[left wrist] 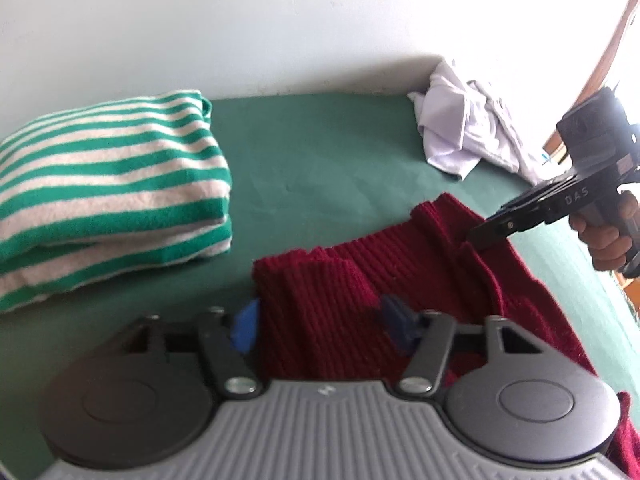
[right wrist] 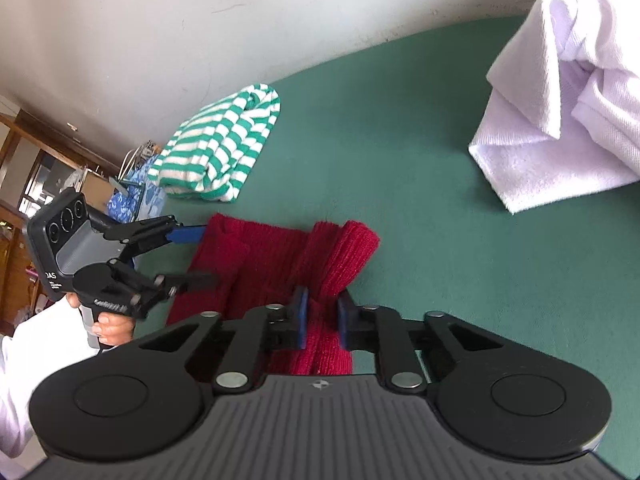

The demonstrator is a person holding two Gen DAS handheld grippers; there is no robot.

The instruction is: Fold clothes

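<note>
Broadly, a green cloth-covered table (right wrist: 420,128) is filling both views, running back to a pale wall at twelve o'clock. On it a green-and-white striped garment (left wrist: 108,196) is lying folded at about nine o'clock in the left wrist view, and a white garment (right wrist: 560,92) is sitting crumpled at one o'clock in the right wrist view.

Nearer, the dark red knitted sweater (right wrist: 280,264) is lying partly gathered at six o'clock. The left gripper (left wrist: 316,322) is standing with its jaws wide around a bunched fold, the pads looking to be beside the knit rather than pinching it. The right gripper (right wrist: 322,318) is squeezing a thick ridge of the same sweater between narrowed jaws.

Judging by this, a fold on the red sweater is under way. The next move is likely calling for the left jaws to close on their fold, so both ends are travelling together and the heavy knit is not sagging.

Much of the sweater's near edge is hiding beneath the gripper bodies, so its sleeves and overall layout are hard to make out.
</note>
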